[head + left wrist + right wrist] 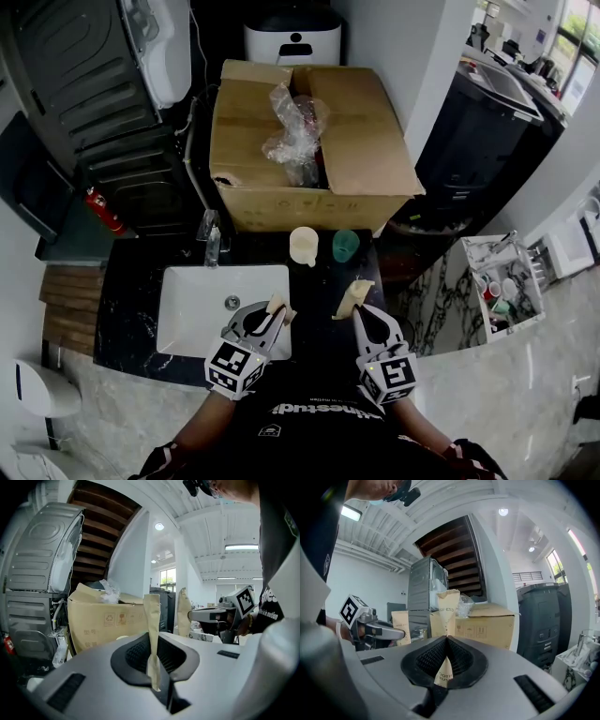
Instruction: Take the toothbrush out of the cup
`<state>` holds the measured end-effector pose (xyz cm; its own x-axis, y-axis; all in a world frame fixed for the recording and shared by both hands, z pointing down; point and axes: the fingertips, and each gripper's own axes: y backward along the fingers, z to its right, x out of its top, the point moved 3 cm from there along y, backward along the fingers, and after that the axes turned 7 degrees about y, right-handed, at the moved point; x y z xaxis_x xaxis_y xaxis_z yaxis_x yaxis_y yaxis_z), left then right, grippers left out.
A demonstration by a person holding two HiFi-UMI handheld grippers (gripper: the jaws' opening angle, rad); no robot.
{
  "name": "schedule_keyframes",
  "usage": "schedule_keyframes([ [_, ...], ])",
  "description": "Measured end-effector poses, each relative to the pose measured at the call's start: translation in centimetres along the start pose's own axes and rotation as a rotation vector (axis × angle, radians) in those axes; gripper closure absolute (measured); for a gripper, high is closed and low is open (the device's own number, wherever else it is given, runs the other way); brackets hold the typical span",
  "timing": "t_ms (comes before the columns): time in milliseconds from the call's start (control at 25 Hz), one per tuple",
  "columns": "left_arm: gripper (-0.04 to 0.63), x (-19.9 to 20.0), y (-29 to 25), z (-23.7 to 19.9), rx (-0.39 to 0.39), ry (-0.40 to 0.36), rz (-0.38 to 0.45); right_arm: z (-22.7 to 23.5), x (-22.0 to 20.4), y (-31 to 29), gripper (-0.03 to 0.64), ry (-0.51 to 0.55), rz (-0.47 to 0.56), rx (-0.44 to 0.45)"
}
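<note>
Paper wrapper (446,604) pinched in right gripper (446,637) jaws: "IGH-END" near the top, "OOTH / RUSH" lower down, 1st letters cut off. Cardboard box (105,620): recycling mark plus handling symbols, and chars too faint to read. Shirt (272,609): white print, looks like "in motion". In head view its chest print is upside down & illegible.
</note>
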<state>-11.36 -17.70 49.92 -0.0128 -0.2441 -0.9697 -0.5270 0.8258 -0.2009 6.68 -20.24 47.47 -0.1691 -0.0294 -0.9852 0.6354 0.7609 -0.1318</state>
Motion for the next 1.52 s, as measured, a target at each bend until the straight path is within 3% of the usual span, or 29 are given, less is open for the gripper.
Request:
schedule_keyframes([
  [1520,0.558,1.3,-0.8,0.3,-0.038,0.055,0.051,-0.1,0.2,-0.1,0.58,0.01,0.013,0.004],
])
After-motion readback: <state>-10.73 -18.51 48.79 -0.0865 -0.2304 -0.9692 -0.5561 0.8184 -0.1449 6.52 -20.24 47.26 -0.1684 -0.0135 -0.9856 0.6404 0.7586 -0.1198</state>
